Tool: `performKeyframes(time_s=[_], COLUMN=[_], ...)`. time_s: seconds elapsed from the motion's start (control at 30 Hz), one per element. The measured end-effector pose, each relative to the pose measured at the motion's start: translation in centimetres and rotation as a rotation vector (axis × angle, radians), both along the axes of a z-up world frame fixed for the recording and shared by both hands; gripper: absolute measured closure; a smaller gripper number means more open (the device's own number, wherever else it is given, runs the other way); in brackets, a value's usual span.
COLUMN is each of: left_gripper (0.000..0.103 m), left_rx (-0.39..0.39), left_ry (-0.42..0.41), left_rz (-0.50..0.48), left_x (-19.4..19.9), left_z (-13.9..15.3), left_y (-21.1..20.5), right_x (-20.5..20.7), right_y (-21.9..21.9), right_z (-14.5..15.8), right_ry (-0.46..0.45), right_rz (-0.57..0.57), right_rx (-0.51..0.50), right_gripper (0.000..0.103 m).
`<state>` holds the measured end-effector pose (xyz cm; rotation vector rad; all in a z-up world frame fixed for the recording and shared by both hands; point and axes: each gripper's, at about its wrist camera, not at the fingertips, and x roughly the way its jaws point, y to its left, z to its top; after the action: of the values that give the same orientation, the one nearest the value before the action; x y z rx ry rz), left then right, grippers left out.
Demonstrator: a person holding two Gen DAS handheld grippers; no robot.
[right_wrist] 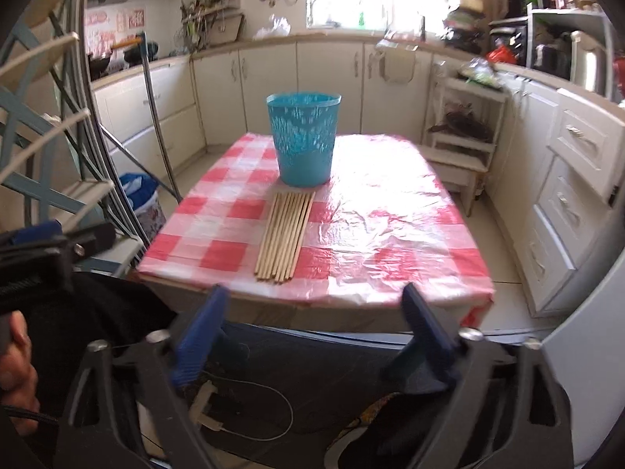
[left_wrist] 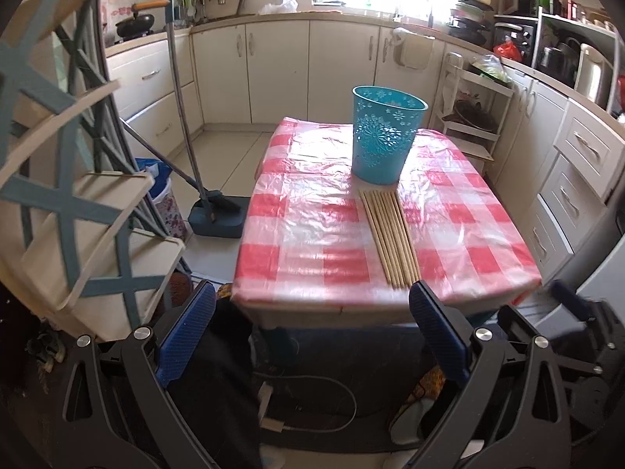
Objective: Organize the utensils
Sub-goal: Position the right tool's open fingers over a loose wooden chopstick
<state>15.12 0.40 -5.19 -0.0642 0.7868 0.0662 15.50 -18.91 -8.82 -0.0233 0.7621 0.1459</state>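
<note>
Several wooden chopsticks [left_wrist: 390,236] [right_wrist: 284,234] lie side by side on a small table with a red-and-white checked cloth [left_wrist: 312,242] [right_wrist: 390,234]. Behind them stands an upright teal perforated bin [left_wrist: 386,133] [right_wrist: 302,138]. My left gripper [left_wrist: 312,297] is open, short of the table's near edge, with nothing between its blue fingers. My right gripper [right_wrist: 314,301] is also open and empty, just before the near edge, the chopstick ends a little beyond it. In the right wrist view the left gripper's body [right_wrist: 47,250] and a hand [right_wrist: 15,367] show at the left.
A folding shelf rack [left_wrist: 78,195] stands at the left, with a dustpan and broom [left_wrist: 218,215] and a lined bin [left_wrist: 164,195] on the floor. White kitchen cabinets [left_wrist: 281,70] wrap around the room. A small white cart [left_wrist: 472,117] stands right of the table. A cable [right_wrist: 250,410] lies below the grippers.
</note>
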Motion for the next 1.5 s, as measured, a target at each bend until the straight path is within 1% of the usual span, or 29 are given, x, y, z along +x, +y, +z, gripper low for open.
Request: performKeyframes(time_s=[0.07, 0.13, 0.2, 0.27, 0.37, 0.43, 0.5, 0.6, 0.7, 0.83, 0.93, 0.97, 1.07, 1.23, 1.37, 1.5], left_gripper=[0.008, 0.008, 0.008, 0.008, 0.008, 0.008, 0.008, 0.008, 0.008, 0.008, 0.008, 0.008, 0.008, 0.008, 0.008, 0.008], left_rx=[-0.015, -0.026, -0.031, -0.028, -0.031, -0.034, -0.036, -0.038, -0.032, -0.033, -0.029, -0.026, -0.018, -0.025, -0.037, -0.041], left_ry=[0.009, 0.022, 0.034, 0.048, 0.068, 0.075, 0.082, 0.094, 0.109, 0.119, 0.119, 0.119, 0.126, 0.133, 0.141, 0.152], left_rz=[0.015, 0.031, 0.042, 0.056, 0.071, 0.082, 0.093, 0.103, 0.105, 0.101, 0.090, 0.084, 0.065, 0.063, 0.067, 0.066], left_x=[2.3, 4.6, 6.4, 8.3, 10.8, 11.7, 12.2, 12.7, 13.1, 14.0, 14.7, 14.9, 15.8, 17.0, 17.3, 17.4], left_z=[-0.8, -1.7, -2.6, -3.6, -4.7, -5.3, -5.8, -6.4, -7.2, -7.6, -7.6, -7.6, -7.6, -7.7, -8.1, -8.5], left_y=[0.1, 0.1, 0.2, 0.5, 0.9, 1.0, 1.3, 1.8, 2.1, 2.0, 1.6, 1.4, 0.7, 0.3, 0.4, 0.5], right_x=[3.1, 6.1, 9.3, 12.2, 15.9, 17.8, 19.7, 21.3, 22.1, 22.6, 23.1, 23.2, 23.2, 23.3, 23.7, 23.7], right_y=[-0.2, -0.1, 0.3, 0.8, 1.4, 1.6, 1.8, 1.8, 1.8, 1.4, 1.6, 1.7, 1.3, 1.1, 1.5, 2.0], right_z=[-1.3, -2.7, -3.9, -5.0, -6.3, -7.1, -8.0, -8.9, -9.1, -9.4, -9.4, -9.4, -9.0, -8.7, -9.4, -9.5], right_ry=[0.045, 0.085, 0.121, 0.158, 0.184, 0.197, 0.211, 0.231, 0.215, 0.224, 0.219, 0.222, 0.213, 0.194, 0.212, 0.200], right_rz=[0.015, 0.029, 0.033, 0.039, 0.047, 0.046, 0.038, 0.029, 0.020, 0.009, 0.019, 0.022, 0.028, 0.044, 0.040, 0.046], right_rx=[0.010, 0.022, 0.029, 0.041, 0.048, 0.042, 0.031, 0.028, 0.015, 0.010, -0.022, -0.025, 0.014, 0.062, 0.033, -0.022], right_gripper=[0.043, 0.054, 0.060, 0.070, 0.074, 0.076, 0.077, 0.077, 0.077, 0.077, 0.077, 0.075, 0.066, 0.063, 0.063, 0.063])
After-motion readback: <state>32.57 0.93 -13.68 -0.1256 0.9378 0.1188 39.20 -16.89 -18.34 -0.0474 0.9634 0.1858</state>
